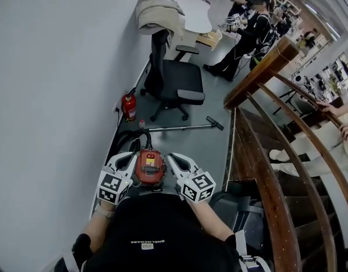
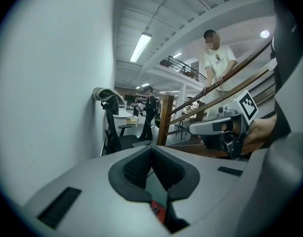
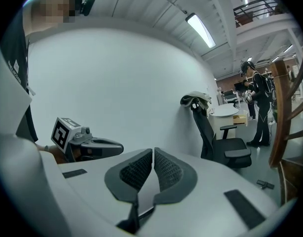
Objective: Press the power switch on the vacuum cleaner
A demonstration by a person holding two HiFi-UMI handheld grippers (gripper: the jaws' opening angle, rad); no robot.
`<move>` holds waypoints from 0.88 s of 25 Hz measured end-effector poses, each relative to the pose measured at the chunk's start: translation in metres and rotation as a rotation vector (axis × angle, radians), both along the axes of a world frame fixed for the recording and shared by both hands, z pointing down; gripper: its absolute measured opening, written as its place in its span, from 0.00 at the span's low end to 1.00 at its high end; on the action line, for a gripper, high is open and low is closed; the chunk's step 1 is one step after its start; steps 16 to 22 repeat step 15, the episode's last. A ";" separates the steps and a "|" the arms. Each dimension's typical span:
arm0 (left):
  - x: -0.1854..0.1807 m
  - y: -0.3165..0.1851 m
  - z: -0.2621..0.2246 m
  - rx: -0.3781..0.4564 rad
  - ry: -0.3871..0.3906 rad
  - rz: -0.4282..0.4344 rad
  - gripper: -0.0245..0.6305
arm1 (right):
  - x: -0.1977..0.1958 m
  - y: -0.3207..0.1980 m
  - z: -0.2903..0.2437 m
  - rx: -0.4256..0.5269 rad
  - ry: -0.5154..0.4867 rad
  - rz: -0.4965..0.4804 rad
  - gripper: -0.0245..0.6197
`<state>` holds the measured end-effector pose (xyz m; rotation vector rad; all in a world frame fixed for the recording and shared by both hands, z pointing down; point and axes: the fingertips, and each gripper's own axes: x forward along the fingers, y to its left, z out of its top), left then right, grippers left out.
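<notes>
Sitting on the floor (image 1: 216, 146) close to the white wall (image 1: 60, 84), the red vacuum cleaner (image 1: 149, 166) is right in front of the person, low in the head view. Can't make out the power switch on its top from here.

Left tool (image 1: 126, 160) is just beside the vacuum's left flank and right tool (image 1: 175, 161) just beside its right flank, the body between them. Contact with the shell: can't tell.

Left tool: jaws closed, pads meeting at the tips, nothing gripped. A sliver of the red body shows through the gap beneath the pads in the left gripper view. Right tool: jaws closed too, pads together, empty. Each gripper view catches the other tool off to the side, pointing the same way.

- Black hose (image 1: 124, 138) loops from the vacuum toward the wall.
- Metal wand (image 1: 179, 128) lies flat on the floor beyond the vacuum.
- Red fire extinguisher (image 1: 128, 106) stands against the wall, near the wand's left end.
- Black office chair (image 1: 175, 79) stands beyond that, a beige jacket (image 1: 157, 13) draped over its back.
- Round white table (image 1: 195, 13) is behind the chair.
- Wooden stair railing (image 1: 264, 67) runs along the right, with a person's hand (image 1: 328, 107) resting on it.
- People in dark clothes (image 1: 254, 27) stand at the far end.
</notes>
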<state>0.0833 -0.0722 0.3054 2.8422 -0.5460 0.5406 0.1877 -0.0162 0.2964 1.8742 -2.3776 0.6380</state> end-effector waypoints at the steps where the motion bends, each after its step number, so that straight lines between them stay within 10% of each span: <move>1: -0.001 0.000 0.000 0.001 0.001 -0.002 0.06 | 0.001 0.000 0.001 -0.002 0.001 0.002 0.09; 22: -0.011 -0.002 0.002 -0.001 0.014 -0.025 0.06 | -0.005 -0.006 0.009 -0.009 -0.008 -0.009 0.09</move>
